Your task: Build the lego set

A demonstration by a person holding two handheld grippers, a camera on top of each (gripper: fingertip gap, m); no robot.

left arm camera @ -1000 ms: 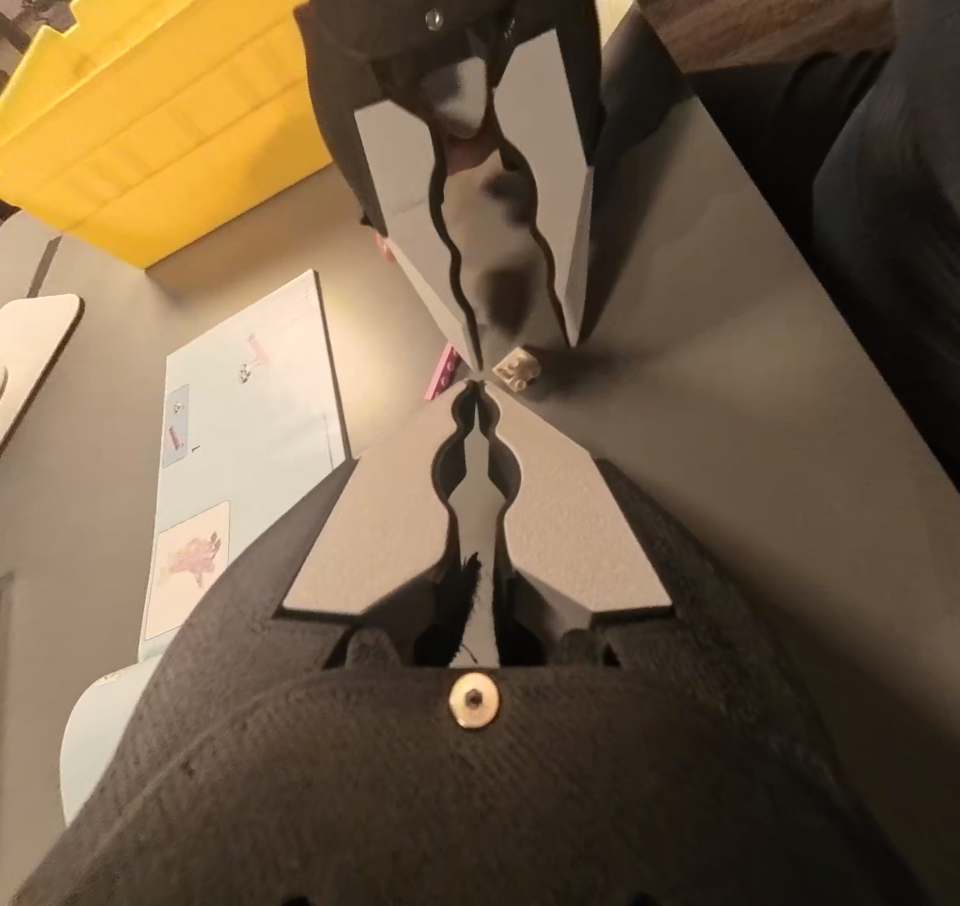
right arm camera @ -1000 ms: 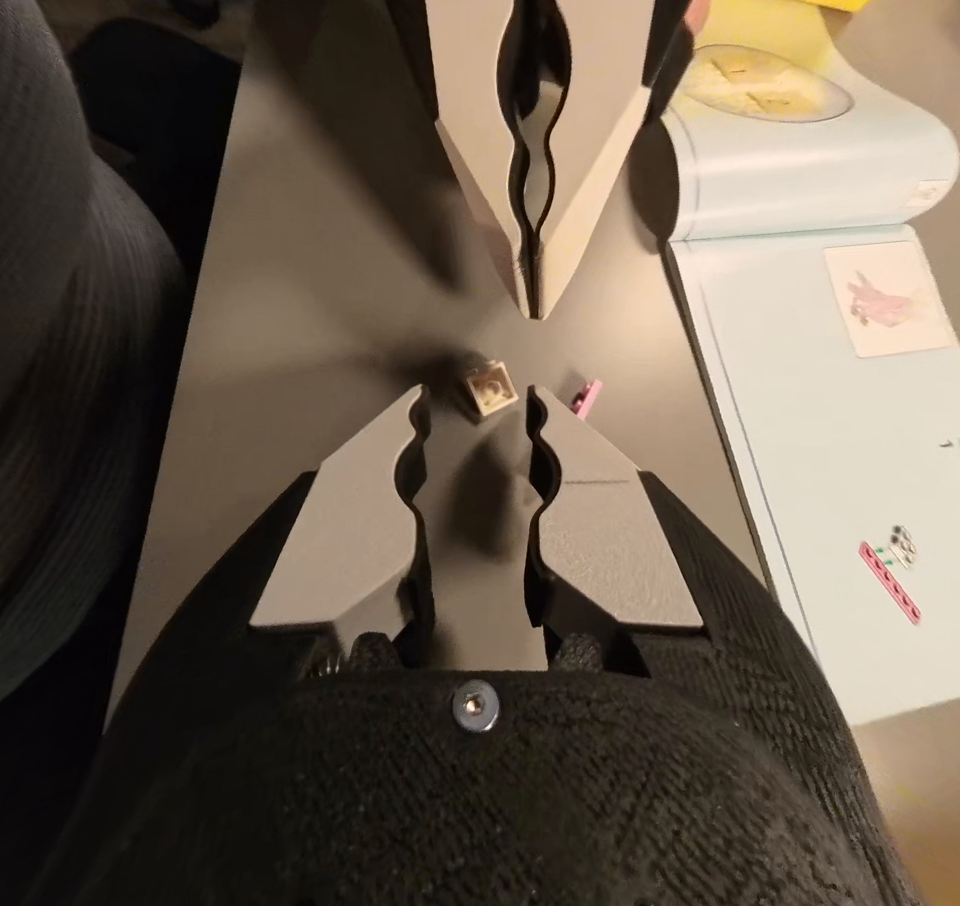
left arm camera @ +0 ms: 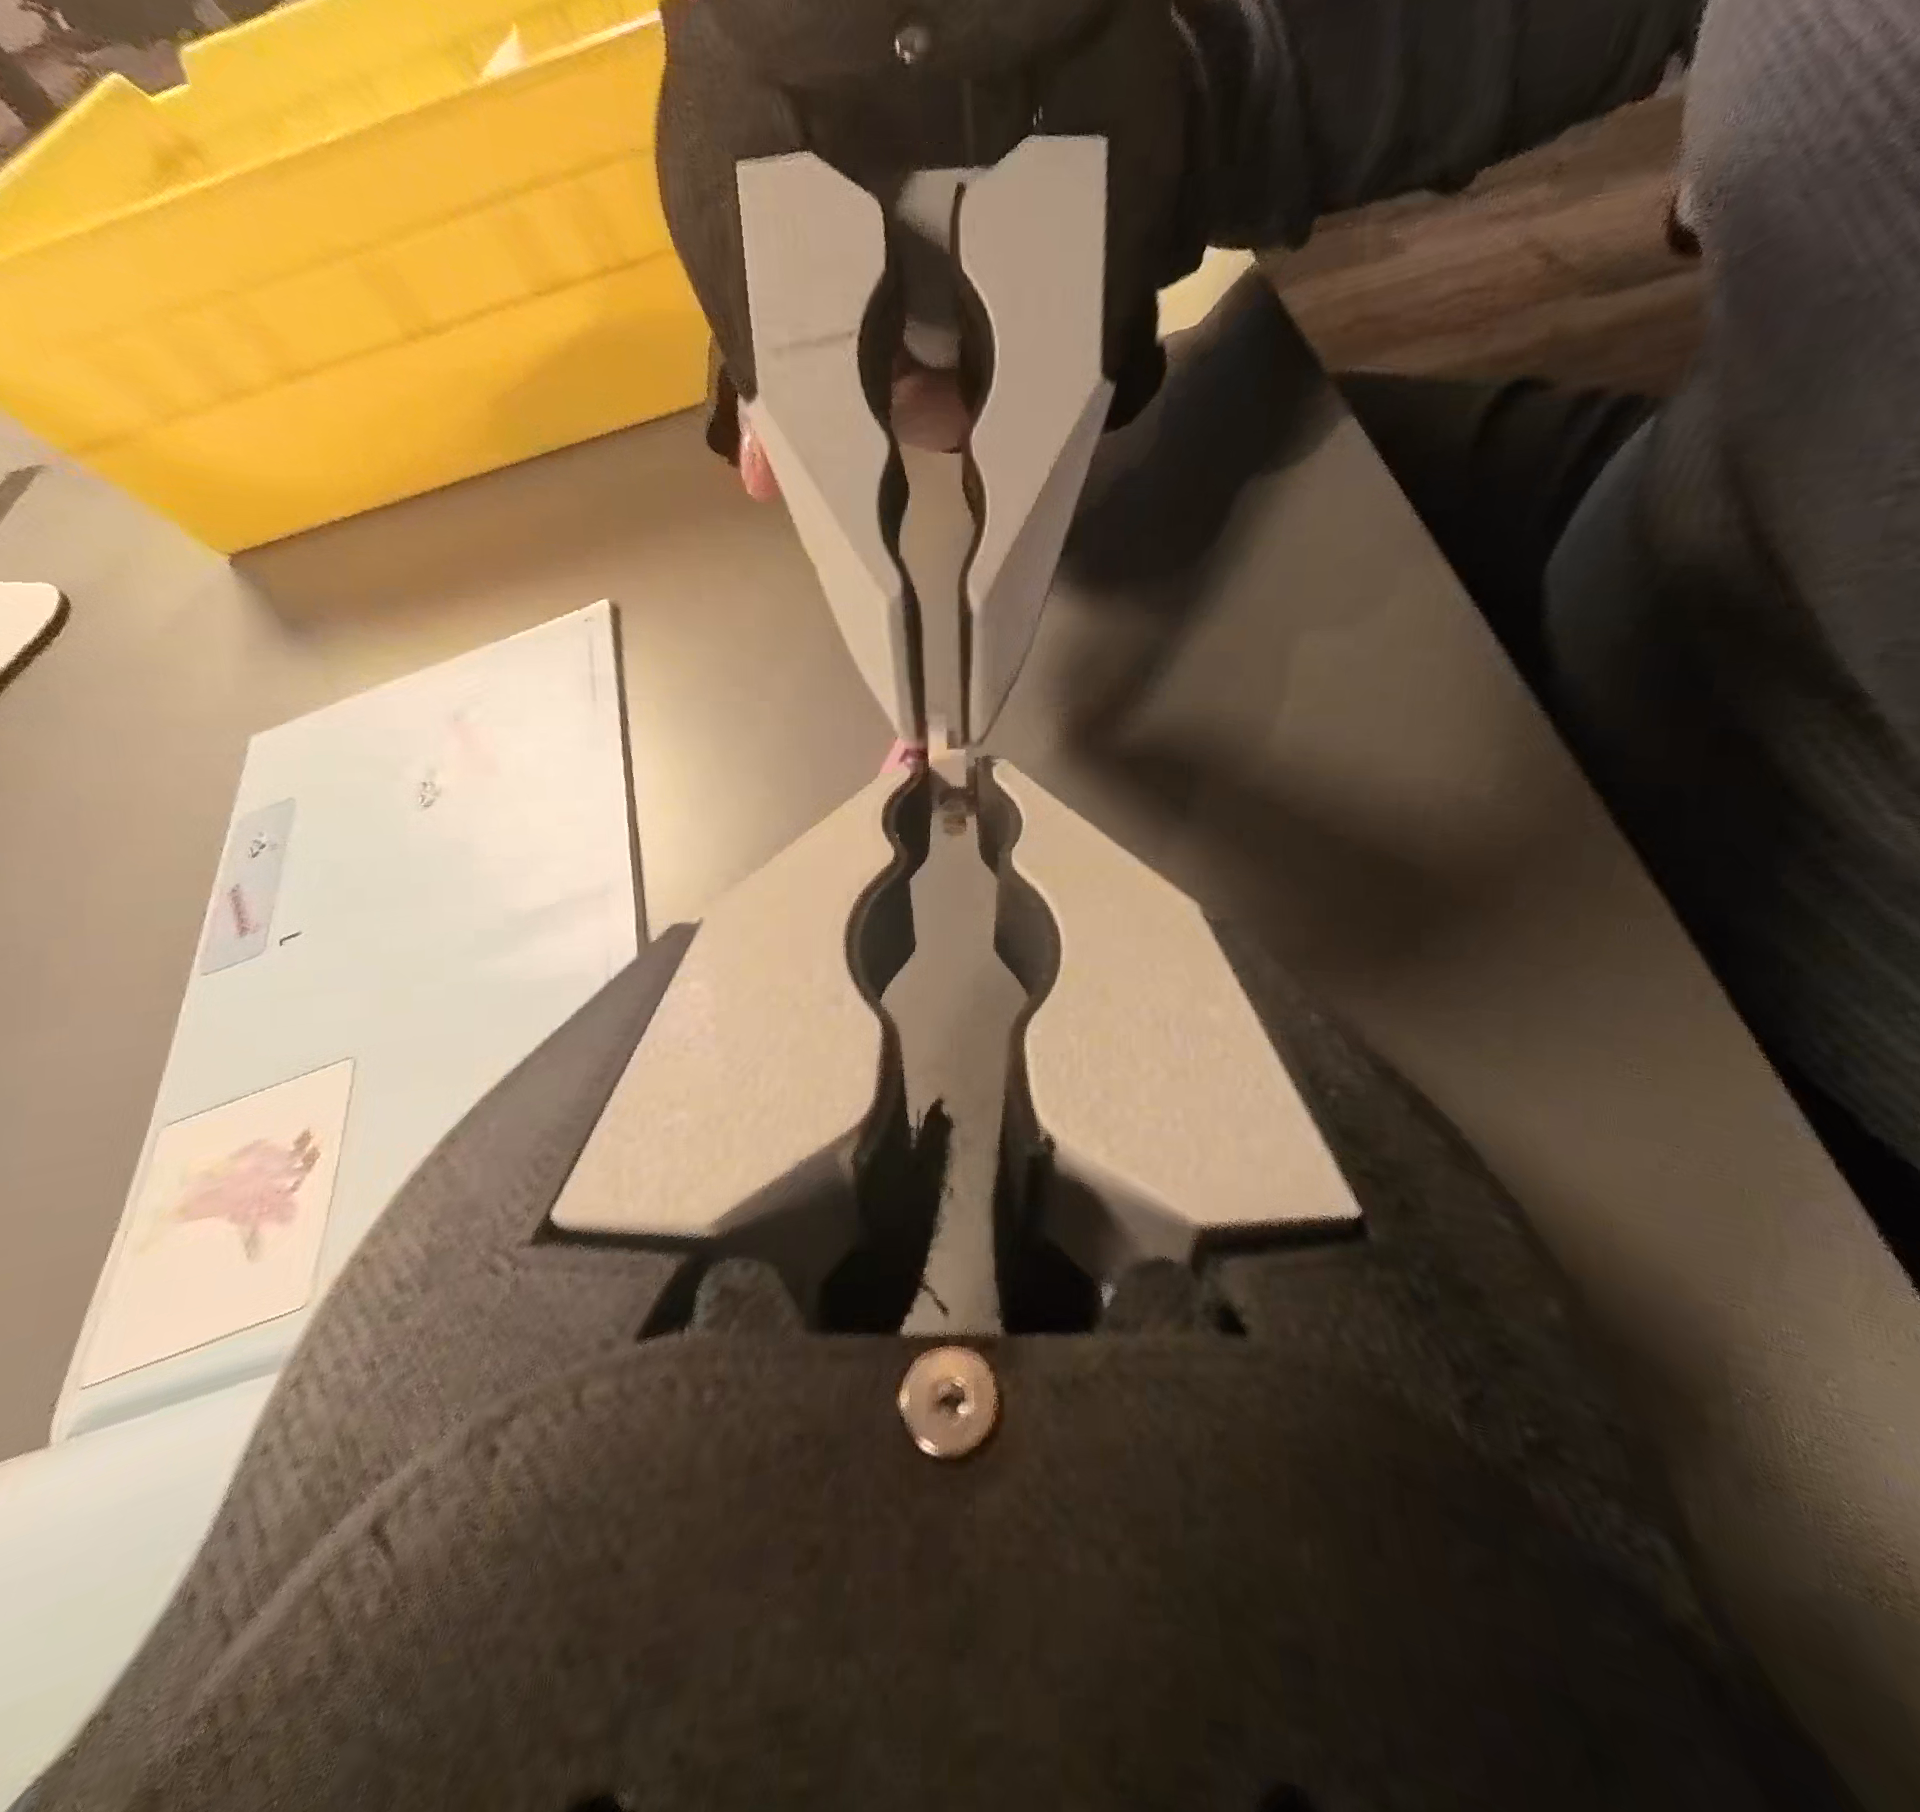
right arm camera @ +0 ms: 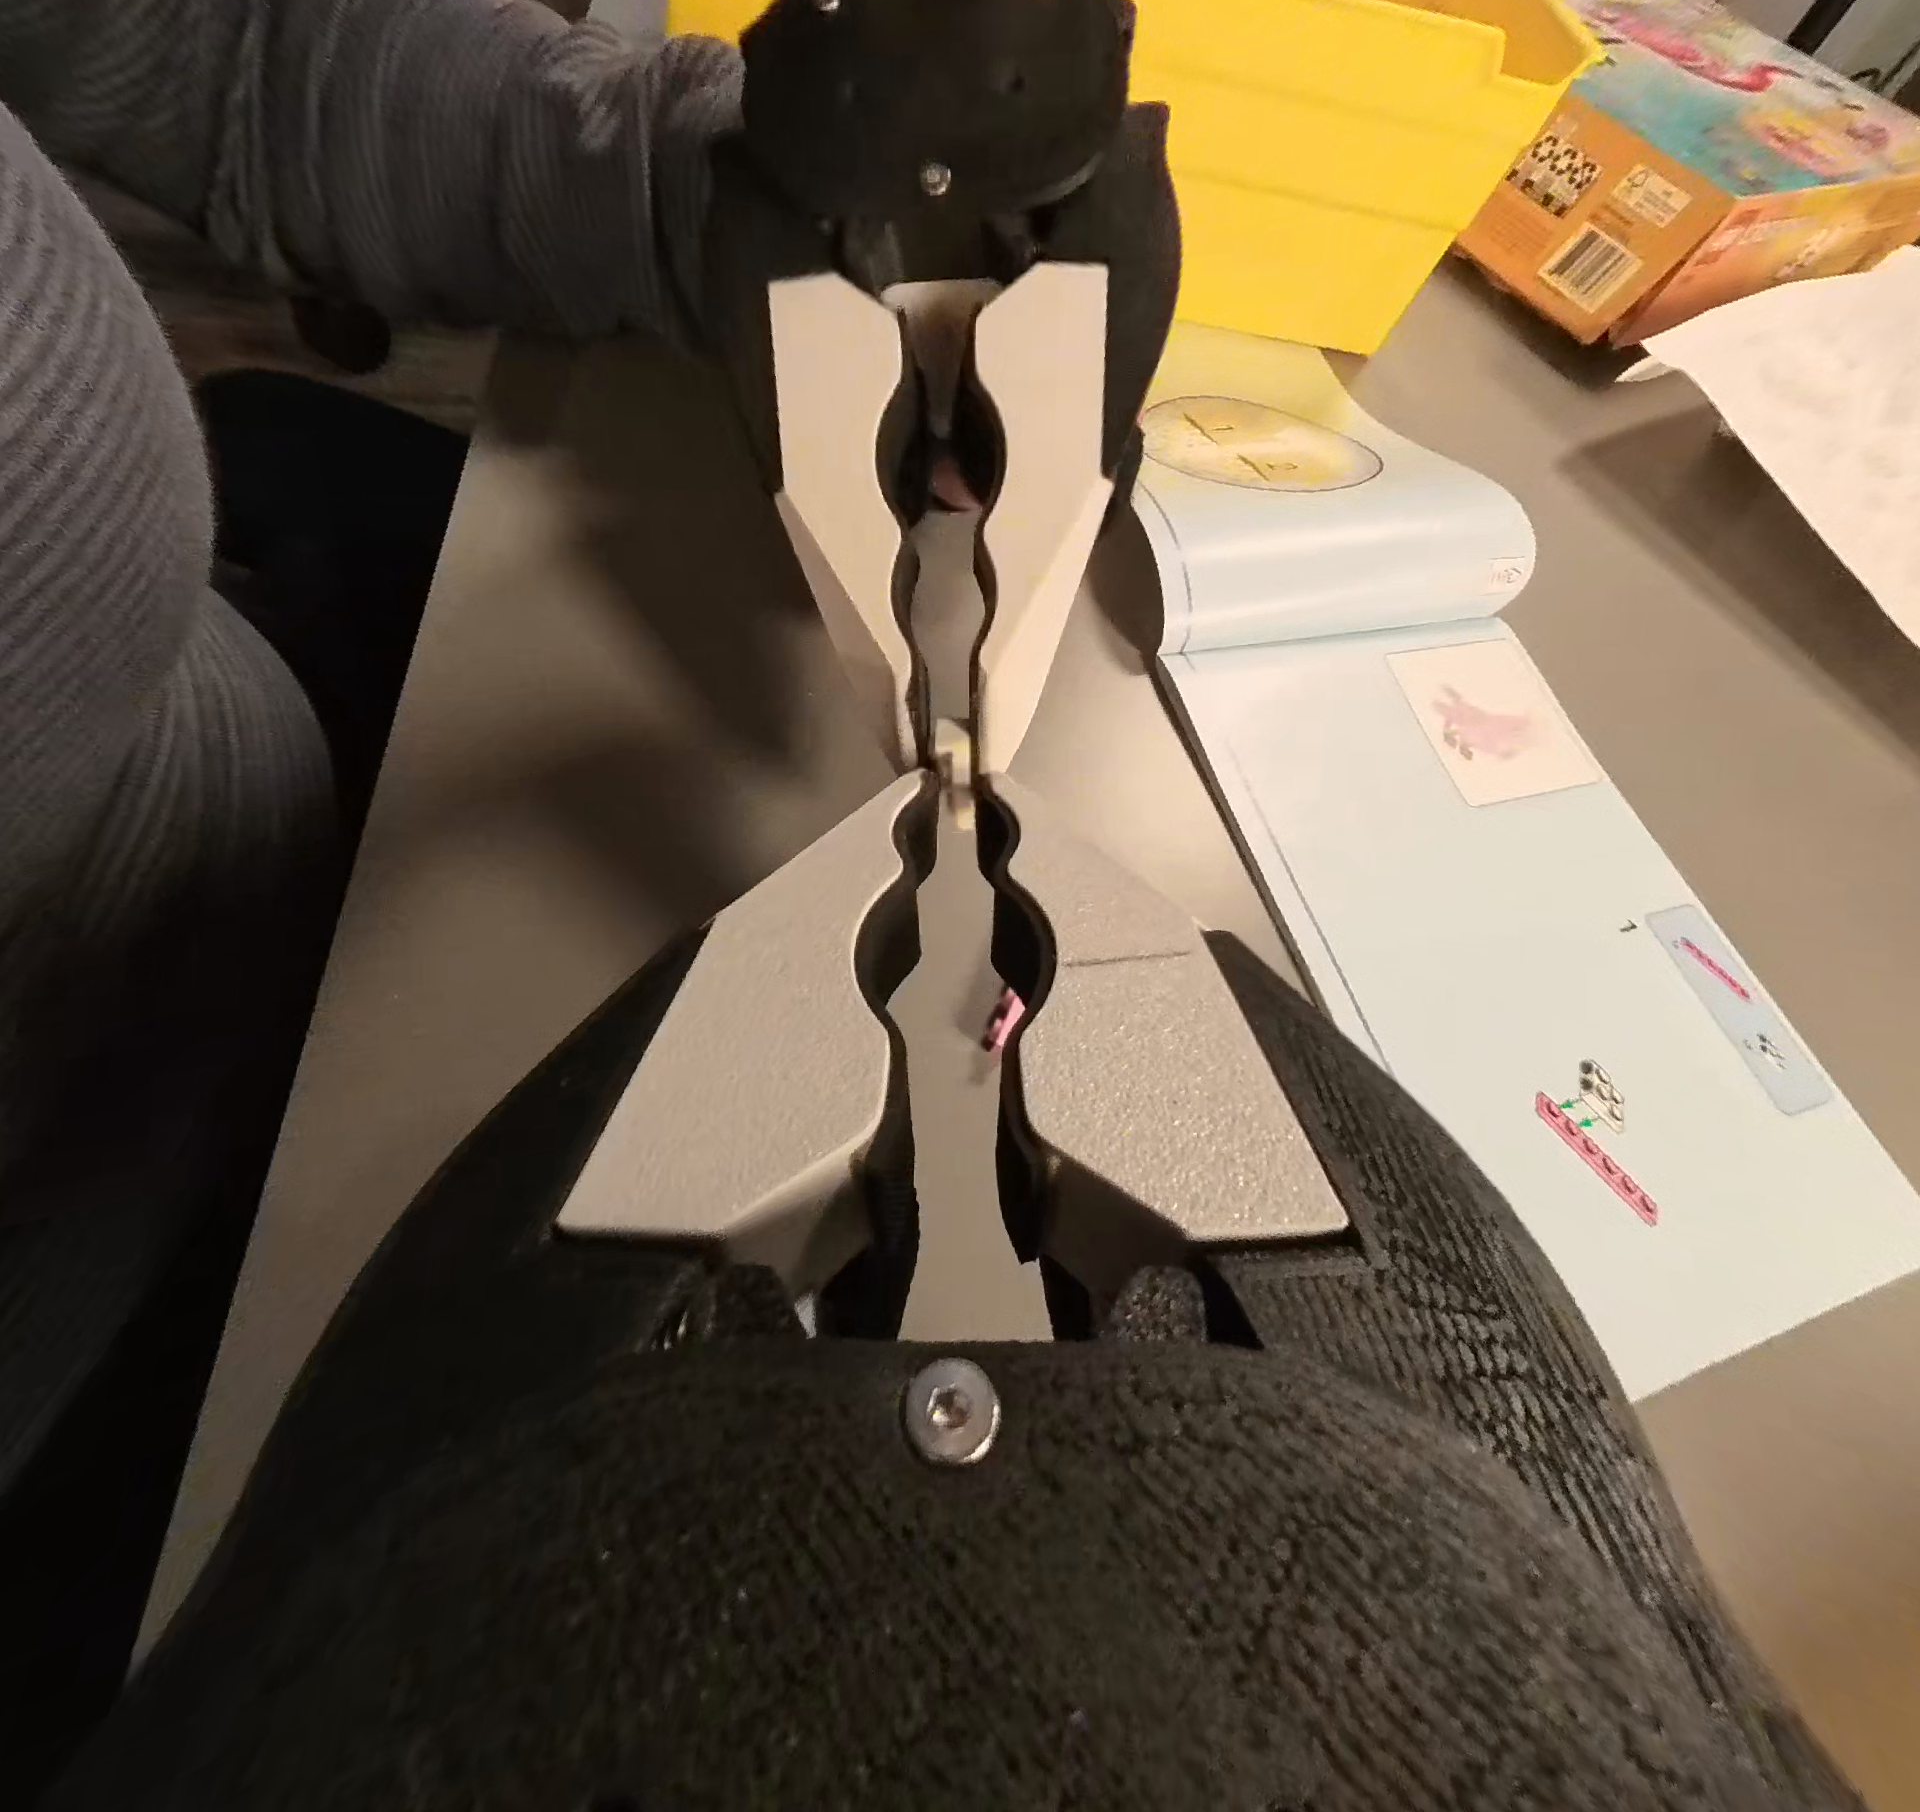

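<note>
My two grippers meet tip to tip above the dark table (left arm camera: 1351, 827). A small cream brick piece (left arm camera: 948, 756) sits between both pairs of fingertips. My left gripper (left arm camera: 951, 798) is shut on its near end. My right gripper (left arm camera: 943, 723) points towards me and is shut on its far end. In the right wrist view the same piece (right arm camera: 958, 765) spans from my right gripper (right arm camera: 956, 801) to my left gripper (right arm camera: 948, 734). A small pink piece (right arm camera: 1002, 1021) lies on the table below, seen through my right fingers. Its corner shows in the left wrist view (left arm camera: 896, 752).
A light blue instruction booklet (left arm camera: 416, 827) (right arm camera: 1507, 931) lies open beside the grippers. A yellow bin (left arm camera: 364, 256) (right arm camera: 1299, 152) stands behind it. A colourful box (right arm camera: 1714, 162) and white paper (right arm camera: 1818, 412) lie farther off. A person's grey sleeve (right arm camera: 416, 121) is near the table edge. My two grippers' fingertips are within a few centimetres of each other.
The cream piece lay on the table in front of my open right fingers. My right gripper has closed on it, my left gripper has opened and closed on it, and both are lifted.
</note>
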